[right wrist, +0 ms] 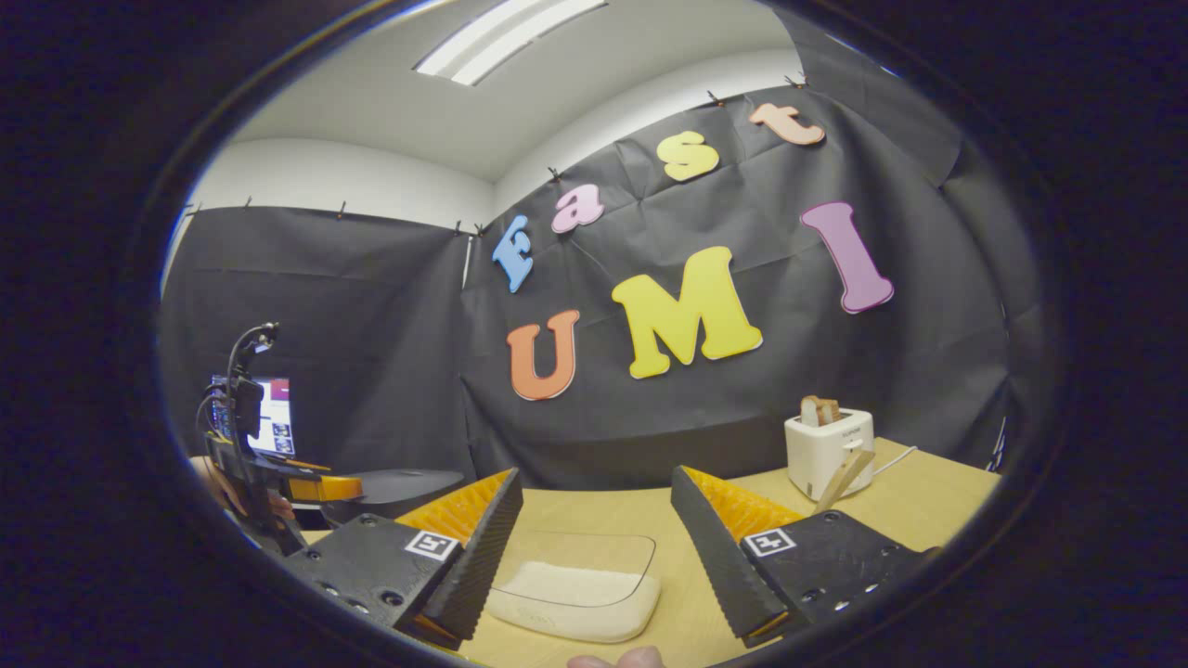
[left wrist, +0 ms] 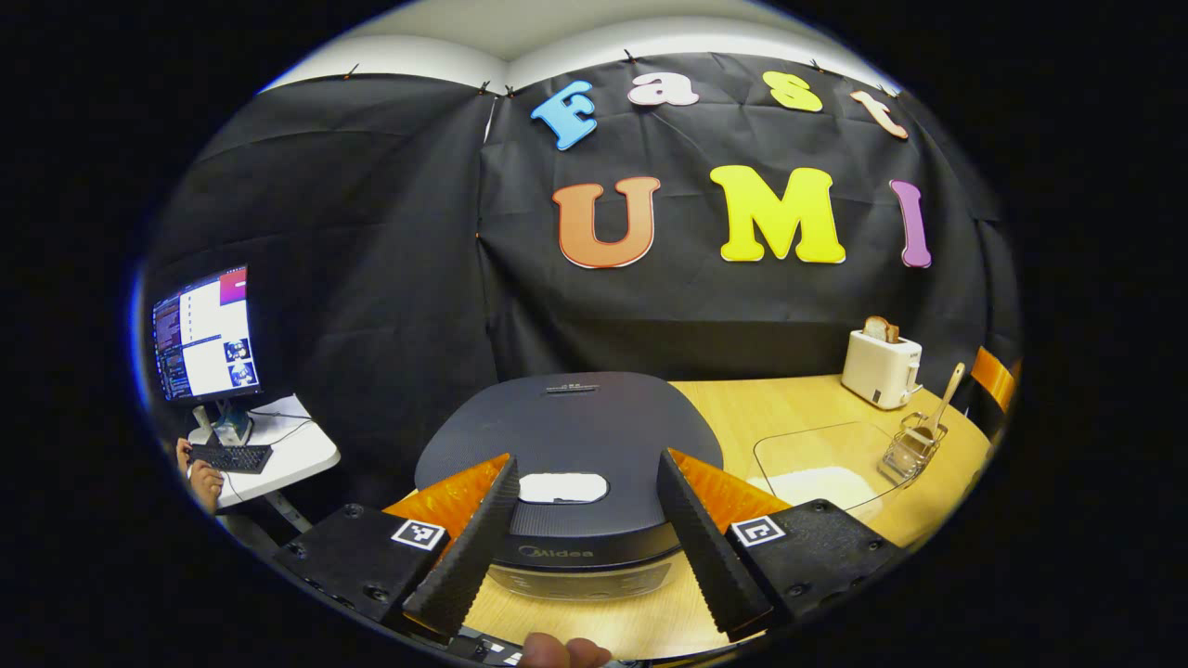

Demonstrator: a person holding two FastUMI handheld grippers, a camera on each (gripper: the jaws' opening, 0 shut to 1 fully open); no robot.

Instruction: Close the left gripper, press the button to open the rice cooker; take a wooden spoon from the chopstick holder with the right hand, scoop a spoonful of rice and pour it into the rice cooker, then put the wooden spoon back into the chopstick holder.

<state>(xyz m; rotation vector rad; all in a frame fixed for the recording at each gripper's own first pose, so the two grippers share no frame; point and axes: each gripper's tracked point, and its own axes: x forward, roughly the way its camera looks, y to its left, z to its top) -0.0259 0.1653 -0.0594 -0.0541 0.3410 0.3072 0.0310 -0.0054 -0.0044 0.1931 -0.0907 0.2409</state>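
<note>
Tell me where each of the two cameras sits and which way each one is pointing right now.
Left gripper view: rides the left gripper, facing the rice cooker with its lid shut; its open fingers and a fingertip show below.
Right gripper view: rides the right gripper, facing the clear rice container; open fingers; the left gripper sits far left.
Shared: wooden table, toaster, rice container, rice cooker.

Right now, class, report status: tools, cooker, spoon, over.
Left tool open, over closed rice cooker. Right tool open, above rice container. Wooden spoon in holder. Nothing blocking.
</note>
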